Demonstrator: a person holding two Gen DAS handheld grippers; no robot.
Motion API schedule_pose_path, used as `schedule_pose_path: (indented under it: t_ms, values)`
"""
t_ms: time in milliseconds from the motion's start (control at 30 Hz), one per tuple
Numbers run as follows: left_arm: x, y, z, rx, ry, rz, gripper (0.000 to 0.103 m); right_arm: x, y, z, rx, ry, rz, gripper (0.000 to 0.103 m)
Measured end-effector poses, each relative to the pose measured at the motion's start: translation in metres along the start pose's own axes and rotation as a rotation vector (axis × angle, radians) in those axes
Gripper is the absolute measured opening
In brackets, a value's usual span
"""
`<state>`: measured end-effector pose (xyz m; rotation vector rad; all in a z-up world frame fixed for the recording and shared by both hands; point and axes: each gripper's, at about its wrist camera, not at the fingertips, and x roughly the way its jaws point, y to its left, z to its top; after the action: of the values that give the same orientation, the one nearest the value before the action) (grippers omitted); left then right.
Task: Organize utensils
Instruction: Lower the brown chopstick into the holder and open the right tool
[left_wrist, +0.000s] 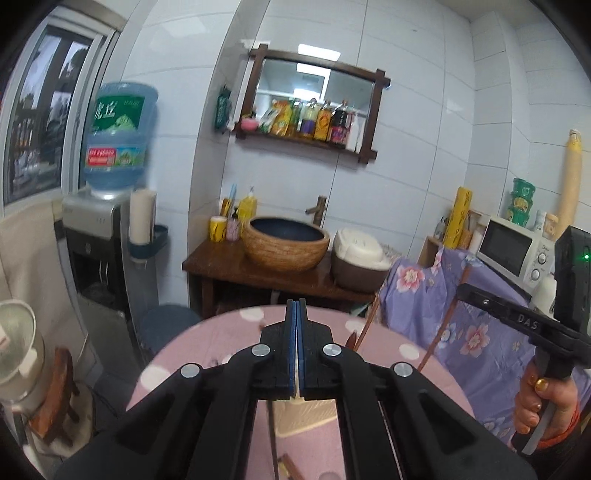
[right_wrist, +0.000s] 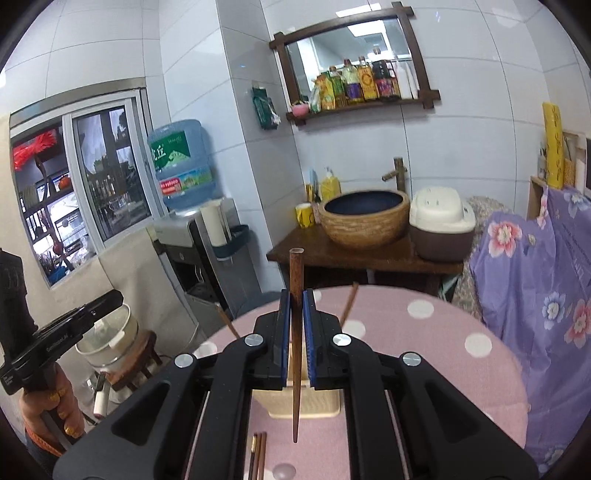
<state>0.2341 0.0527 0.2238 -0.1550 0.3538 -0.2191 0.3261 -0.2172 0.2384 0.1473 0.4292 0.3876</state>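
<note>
Right gripper holds one chopstick upright over the beige holder; left gripper's jaws are pressed together with nothing between them.

Left wrist view: the left gripper (left_wrist: 296, 306) hangs over the pink dotted bench (left_wrist: 207, 343), its blue-padded jaws closed flat against each other and empty. At 3 o'clock the right gripper (left_wrist: 463, 290) shows side-on, a brown chopstick (left_wrist: 439, 334) slanting down from it.
Right wrist view: the right gripper (right_wrist: 296, 295) has its jaws nearly closed, pinching the chopstick (right_wrist: 296, 332), which stands close to upright with its thick end at 12 o'clock and its tip at 6 o'clock above the beige holder (right_wrist: 304, 404). More chopsticks (right_wrist: 258, 456) lie on the bench (right_wrist: 443, 369) at 6 o'clock, just beside the holder; two others (right_wrist: 349, 301) poke up behind the jaws.
</note>
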Motion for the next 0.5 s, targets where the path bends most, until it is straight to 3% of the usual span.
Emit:
schedule_pose_path:
  t_ms: [67,167,333,500]
  values:
    - [0.0,-0.001,0.007,-0.014,-0.002,-0.028,0.002,0.005,0.001,0.006,0.012,-0.006,-0.004,0.008]
    - [0.002,0.003,-0.006,0.004,-0.008,0.011,0.002,0.009,0.002,-0.008,-0.009,-0.014,-0.023,0.008]
    - [0.039,0.032,-0.063,-0.028,0.163,0.045,0.003,0.009,-0.002,-0.031,-0.016,-0.008,-0.022,0.008]
    - [0.073,0.057,-0.114,-0.097,0.307,0.055,0.003,0.007,-0.002,-0.016,-0.011,-0.041,-0.024,0.008]
